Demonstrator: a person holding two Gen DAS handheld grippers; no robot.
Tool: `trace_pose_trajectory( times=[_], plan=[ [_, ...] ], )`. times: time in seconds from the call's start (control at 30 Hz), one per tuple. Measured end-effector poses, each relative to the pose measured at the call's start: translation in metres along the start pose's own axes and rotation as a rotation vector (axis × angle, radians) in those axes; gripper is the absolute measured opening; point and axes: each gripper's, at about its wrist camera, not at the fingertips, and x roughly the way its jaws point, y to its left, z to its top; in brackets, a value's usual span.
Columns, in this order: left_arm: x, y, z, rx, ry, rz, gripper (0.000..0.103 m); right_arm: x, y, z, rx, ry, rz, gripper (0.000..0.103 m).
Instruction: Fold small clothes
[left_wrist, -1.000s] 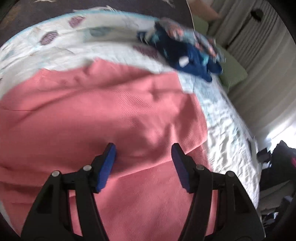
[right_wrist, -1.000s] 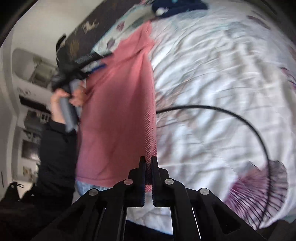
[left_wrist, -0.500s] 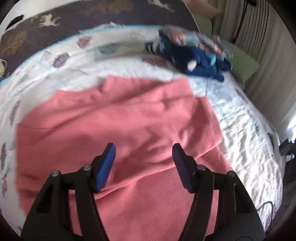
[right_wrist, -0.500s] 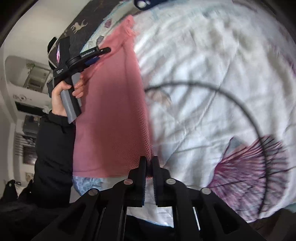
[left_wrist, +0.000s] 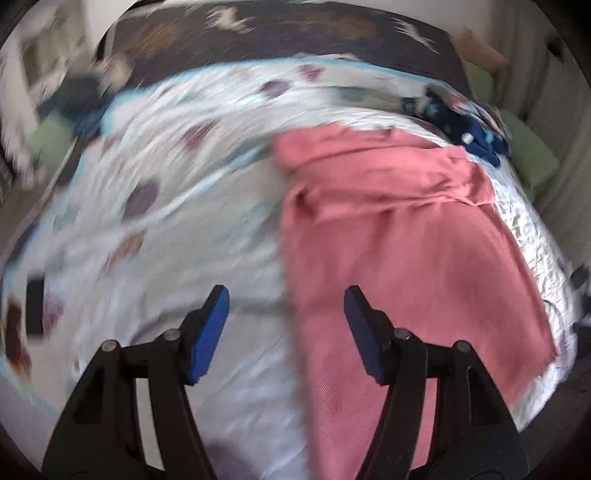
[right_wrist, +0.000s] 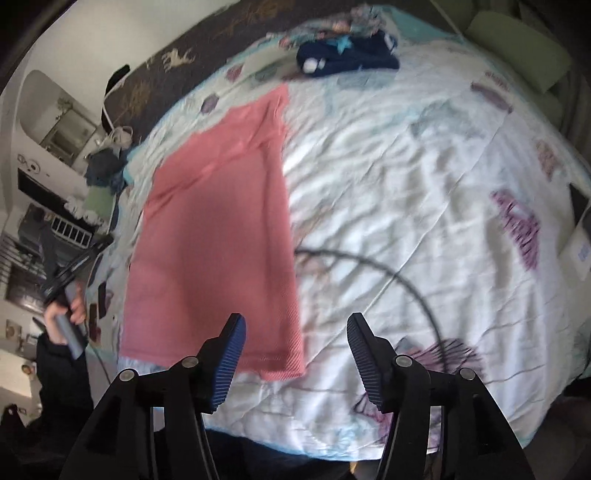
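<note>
A pink garment (right_wrist: 218, 236) lies flat on the white patterned bedspread (right_wrist: 406, 177), folded into a long strip. In the left wrist view it (left_wrist: 406, 251) fills the right half. My left gripper (left_wrist: 284, 306) is open and empty above the garment's left edge; from the right wrist view it shows at far left (right_wrist: 79, 258), held off the bed. My right gripper (right_wrist: 295, 336) is open and empty, just above the garment's near right corner.
A pile of dark blue clothes (right_wrist: 347, 55) lies at the far end of the bed, also in the left wrist view (left_wrist: 469, 122). A black cable (right_wrist: 406, 277) loops over the bedspread right of the garment. Green cushions (right_wrist: 517, 55) lie beyond the bed.
My right gripper was shut on the garment's edge and has opened, leaving it flat on the bed. My left gripper, open throughout, has swung left toward the garment's side edge.
</note>
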Motion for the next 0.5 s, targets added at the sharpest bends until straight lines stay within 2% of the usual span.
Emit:
trace_pose_trajectory(
  times=[0.1,0.2,0.27,0.37,0.5],
  plan=[
    [-0.009,0.043,-0.033,-0.136,0.041,-0.070,0.065,0.015,-0.004,-0.009,0.020,0.025,0.028,0.058],
    [-0.004,0.059,-0.060,-0.238,0.082,-0.142,0.065,0.031,-0.005,-0.013,0.029,0.057,0.035,0.058],
    [0.001,0.059,-0.077,-0.274,0.114,-0.199,0.065,0.038,-0.005,-0.013,0.040,0.076,0.036,0.058],
    [0.010,0.048,-0.101,-0.296,0.161,-0.344,0.065,0.044,-0.007,-0.014,0.057,0.090,0.052,0.058],
    [0.014,0.035,-0.113,-0.316,0.199,-0.464,0.065,0.044,-0.008,-0.016,0.073,0.086,0.061,0.058]
  ],
)
